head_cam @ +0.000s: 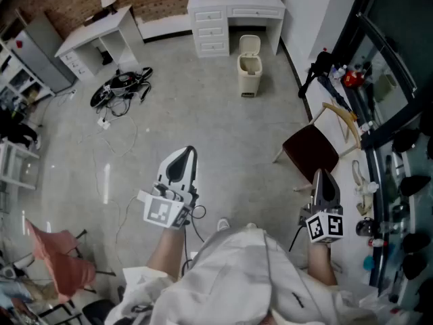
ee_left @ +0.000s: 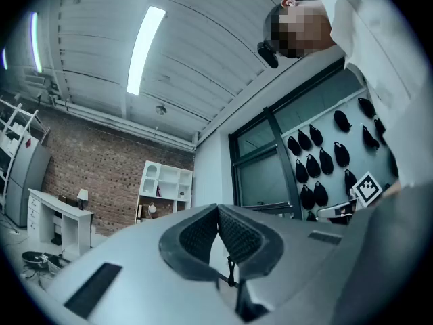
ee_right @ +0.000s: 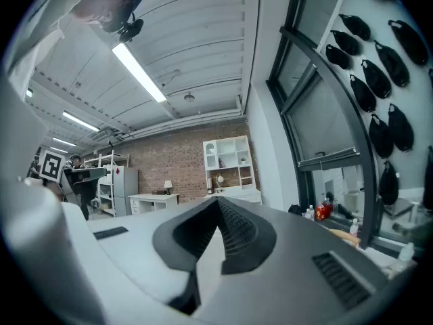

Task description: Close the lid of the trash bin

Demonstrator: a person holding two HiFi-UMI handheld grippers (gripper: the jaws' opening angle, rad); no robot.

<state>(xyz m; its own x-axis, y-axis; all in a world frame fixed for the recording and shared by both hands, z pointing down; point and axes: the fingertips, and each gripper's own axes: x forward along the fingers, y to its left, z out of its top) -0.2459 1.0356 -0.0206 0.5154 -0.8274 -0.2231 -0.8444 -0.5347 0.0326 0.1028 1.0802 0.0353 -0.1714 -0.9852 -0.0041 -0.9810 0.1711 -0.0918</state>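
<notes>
The beige trash bin (head_cam: pixel 249 66) stands on the floor far ahead, by the white dresser, with its lid (head_cam: pixel 249 44) raised upright. Both grippers are held near the person's body, a long way from the bin. My left gripper (head_cam: pixel 189 152) is shut with nothing between its jaws; in the left gripper view (ee_left: pixel 218 209) it points slightly upward at the ceiling and brick wall. My right gripper (head_cam: pixel 321 174) is also shut and empty; in the right gripper view (ee_right: pixel 218 202) it points level toward the far wall. The bin does not show in either gripper view.
A white dresser (head_cam: pixel 233 13) stands behind the bin, and a white desk (head_cam: pixel 98 36) is at the back left. Tangled cables (head_cam: pixel 122 84) lie on the floor. A dark red chair (head_cam: pixel 310 151) stands at the right, by a cluttered table (head_cam: pixel 379 181). A pink-draped chair (head_cam: pixel 59 256) is near left.
</notes>
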